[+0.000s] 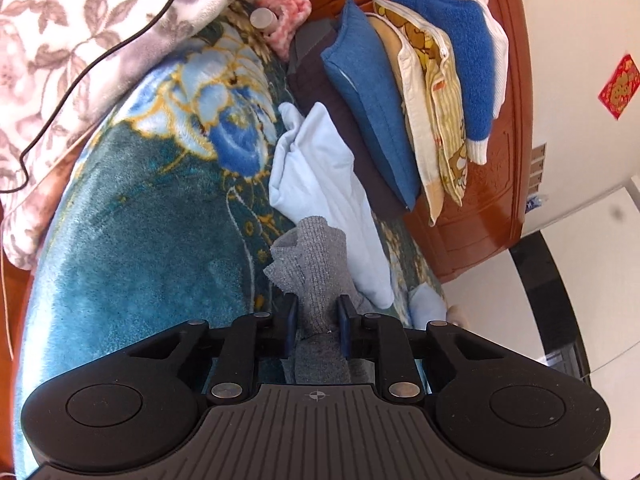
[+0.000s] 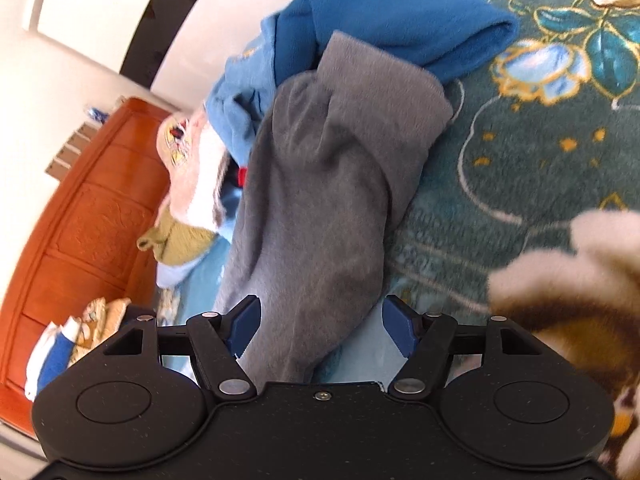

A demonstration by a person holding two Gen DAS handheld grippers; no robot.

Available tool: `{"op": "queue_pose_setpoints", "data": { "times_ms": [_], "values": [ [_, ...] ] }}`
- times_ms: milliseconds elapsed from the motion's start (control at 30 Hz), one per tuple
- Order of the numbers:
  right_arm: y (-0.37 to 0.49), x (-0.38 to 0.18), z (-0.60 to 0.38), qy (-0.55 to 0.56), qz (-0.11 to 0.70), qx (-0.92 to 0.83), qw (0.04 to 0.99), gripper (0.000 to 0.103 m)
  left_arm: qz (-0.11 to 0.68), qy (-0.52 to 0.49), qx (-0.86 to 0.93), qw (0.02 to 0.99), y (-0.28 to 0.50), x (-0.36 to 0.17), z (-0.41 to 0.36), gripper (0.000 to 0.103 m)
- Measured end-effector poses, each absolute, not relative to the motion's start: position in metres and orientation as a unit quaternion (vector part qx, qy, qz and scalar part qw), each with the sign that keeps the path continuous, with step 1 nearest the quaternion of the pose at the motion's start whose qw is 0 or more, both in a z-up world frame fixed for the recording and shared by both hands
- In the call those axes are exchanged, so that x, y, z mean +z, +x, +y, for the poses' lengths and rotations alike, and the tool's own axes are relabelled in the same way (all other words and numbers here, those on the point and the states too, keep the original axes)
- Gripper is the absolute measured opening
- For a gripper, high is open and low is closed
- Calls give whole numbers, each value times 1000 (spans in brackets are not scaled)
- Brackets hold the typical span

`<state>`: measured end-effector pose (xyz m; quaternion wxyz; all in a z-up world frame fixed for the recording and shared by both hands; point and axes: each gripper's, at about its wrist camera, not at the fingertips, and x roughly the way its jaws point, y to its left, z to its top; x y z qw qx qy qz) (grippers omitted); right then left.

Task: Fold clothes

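While my left tongs (image 1: 317, 322) pinch a bunched fold of the grey knit garment (image 1: 310, 256), my right tongs (image 2: 321, 326) stand apart with its grey body (image 2: 320, 200) running between them, draped over the teal floral bed blanket (image 1: 132, 208) beside a pale blue garment (image 1: 320, 184).

Left gripper (image 1: 317, 320) jaws pinched on grey garment (image 1: 310, 264); right gripper (image 2: 322, 330) jaws spread (nothing clamped).

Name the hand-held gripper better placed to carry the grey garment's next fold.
Left. The left hand-held gripper is already clamped on the grey garment; the right hand-held gripper is open, gripping nothing.
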<state>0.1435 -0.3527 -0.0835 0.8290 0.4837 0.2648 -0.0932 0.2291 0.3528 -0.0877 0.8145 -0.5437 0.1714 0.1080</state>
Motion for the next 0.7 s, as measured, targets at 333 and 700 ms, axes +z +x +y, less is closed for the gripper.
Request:
{"op": "queue_pose_setpoints", "data": {
  "times_ms": [333, 700],
  "values": [
    [168, -104, -400, 519, 208, -111, 822, 67, 198, -543, 111, 809, 234, -98, 347, 20],
    [214, -108, -413, 530, 179, -125, 820, 42, 209, -502, 136, 828, 257, -78, 337, 17]
  ]
}}
